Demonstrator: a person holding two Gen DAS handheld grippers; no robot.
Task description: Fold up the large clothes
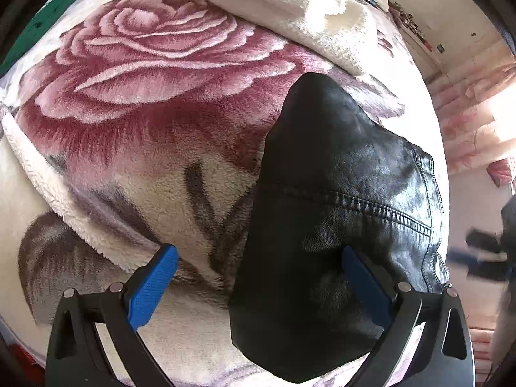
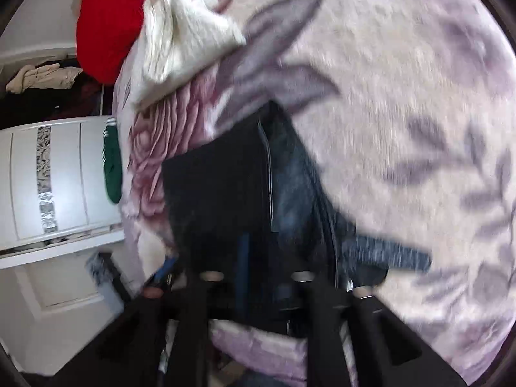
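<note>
A black leather jacket (image 1: 325,200) lies on a plush rose-print blanket (image 1: 145,74). My left gripper (image 1: 258,264) is open just above it; its left blue finger (image 1: 154,283) is over the blanket and its right one (image 1: 364,287) over the leather. In the blurred right wrist view the jacket (image 2: 225,187) hangs in front of the camera, its zipper showing. My right gripper (image 2: 254,258) is shut on the jacket's edge, with one blue finger (image 2: 243,267) visible against the black fabric.
A white fleece piece (image 1: 290,3) lies at the blanket's far side, also in the right wrist view (image 2: 180,42). A red cushion (image 2: 109,19) and a green garment (image 2: 113,167) sit at the bed's edge. A white wardrobe (image 2: 48,177) stands beyond.
</note>
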